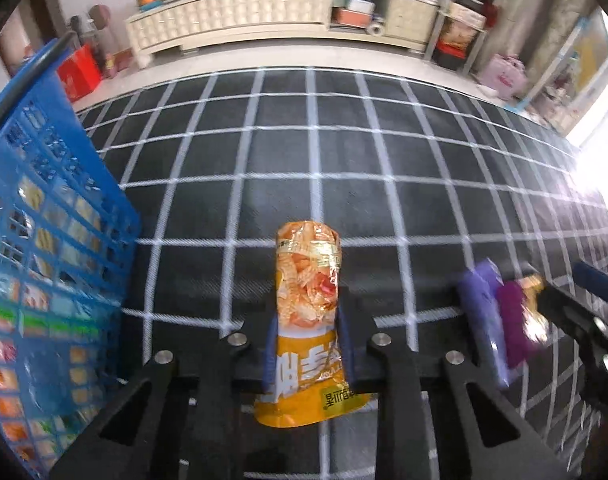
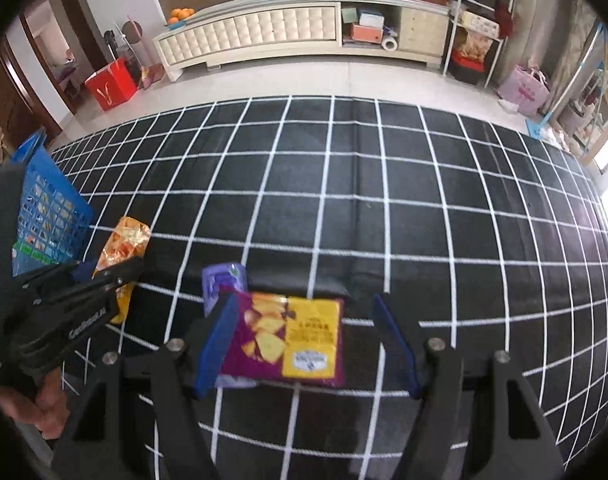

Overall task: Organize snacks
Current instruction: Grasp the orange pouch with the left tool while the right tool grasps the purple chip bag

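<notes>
My left gripper is shut on an orange snack packet and holds it above the black grid cloth, just right of the blue plastic basket, which holds several snack packets. In the right wrist view the same packet and the left gripper sit beside the basket. My right gripper is open, its blue fingers either side of a purple and yellow snack packet lying on the cloth. A lilac packet lies just behind it. Both also show in the left wrist view.
The black cloth with white grid lines covers the work surface. Beyond its far edge are a pale floor, a long cream cabinet, a red bag and a pink bag.
</notes>
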`<state>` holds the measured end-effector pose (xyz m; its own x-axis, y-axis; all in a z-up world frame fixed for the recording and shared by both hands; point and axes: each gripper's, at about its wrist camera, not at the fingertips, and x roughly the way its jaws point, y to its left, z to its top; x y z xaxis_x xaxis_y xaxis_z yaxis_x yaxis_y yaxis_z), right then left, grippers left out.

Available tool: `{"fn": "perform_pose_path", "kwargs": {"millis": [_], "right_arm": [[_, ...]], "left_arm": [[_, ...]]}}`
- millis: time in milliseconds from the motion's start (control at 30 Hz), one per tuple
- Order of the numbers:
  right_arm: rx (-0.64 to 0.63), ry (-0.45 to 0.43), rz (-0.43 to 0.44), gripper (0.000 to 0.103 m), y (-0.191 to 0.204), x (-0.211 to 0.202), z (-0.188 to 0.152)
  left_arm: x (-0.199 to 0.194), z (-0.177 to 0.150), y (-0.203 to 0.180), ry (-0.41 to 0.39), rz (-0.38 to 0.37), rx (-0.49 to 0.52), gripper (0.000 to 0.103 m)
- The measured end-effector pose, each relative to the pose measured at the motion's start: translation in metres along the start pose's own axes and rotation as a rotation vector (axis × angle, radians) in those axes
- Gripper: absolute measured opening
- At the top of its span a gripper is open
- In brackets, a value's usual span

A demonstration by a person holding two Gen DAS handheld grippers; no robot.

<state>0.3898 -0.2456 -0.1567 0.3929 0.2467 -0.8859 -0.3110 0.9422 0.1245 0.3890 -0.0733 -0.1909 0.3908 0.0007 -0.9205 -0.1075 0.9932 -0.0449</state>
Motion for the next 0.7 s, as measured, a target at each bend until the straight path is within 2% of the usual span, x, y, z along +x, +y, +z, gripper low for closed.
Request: {"fn": "perform_pose_path", "kwargs": {"millis": [267, 433, 533, 700], "right_arm": [[0.04, 0.019, 0.025, 0.074, -0.006, -0.008, -0.007], [0.098, 0.066, 0.115, 0.073, -0.011, 0.0, -0.006], [0.135, 0.127, 0.193, 0.073, -0.012, 0.015, -0.004], [0.138, 0.156, 0.191, 0.077, -0.011, 0.032, 0.004]], "left_arm": [[-0.041, -0.027, -0.013, -0.087, -0.057, 0.09, 0.022], [-0.063, -0.033, -0.019, -0.138, -0.073, 0.139, 0.023], [-0.066, -0.037, -0.022, -0.14, -0.083, 0.153, 0.023], [-0.063, -0.041, -0.028, -0.128, -0.088, 0.18, 0.023]]}}
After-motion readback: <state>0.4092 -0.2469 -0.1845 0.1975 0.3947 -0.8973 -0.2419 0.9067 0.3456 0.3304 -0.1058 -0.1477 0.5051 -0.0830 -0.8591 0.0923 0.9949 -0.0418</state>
